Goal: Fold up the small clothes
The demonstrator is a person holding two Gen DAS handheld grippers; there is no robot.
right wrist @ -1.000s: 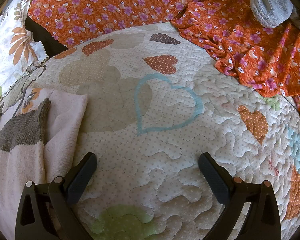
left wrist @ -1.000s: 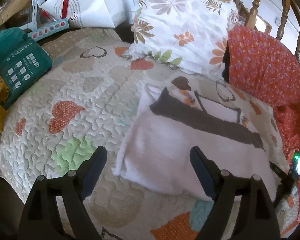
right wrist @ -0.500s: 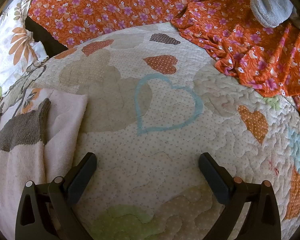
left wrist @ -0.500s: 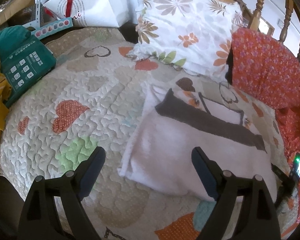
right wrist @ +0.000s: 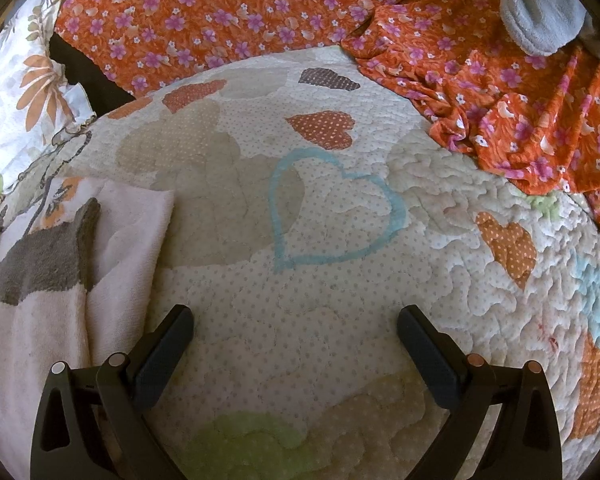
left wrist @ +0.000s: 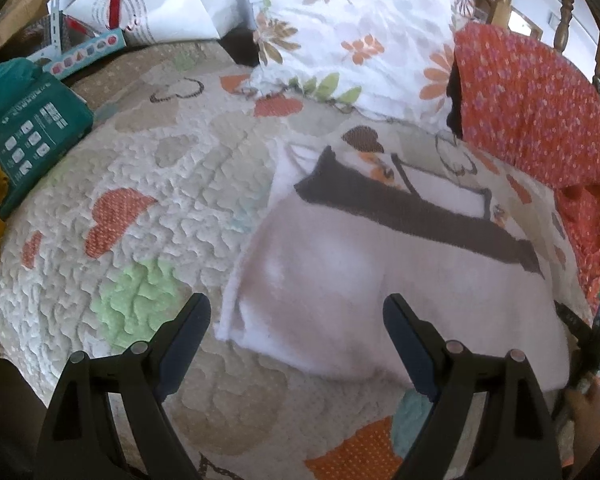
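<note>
Left wrist view: the left gripper hangs released, jaws wide, over the near left corner of the folded pink towel with its brown stripe, which lies flat on the heart-patterned quilt; neither finger touches it. Since a second ago the towel sits slightly lower and nearer in this view. In the right wrist view the right gripper is also released over bare quilt, the towel just left of its left finger, unchanged.

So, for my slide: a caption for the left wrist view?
Open left gripper poised over a folded pink towel with brown band on a heart-patterned quilt.
</note>
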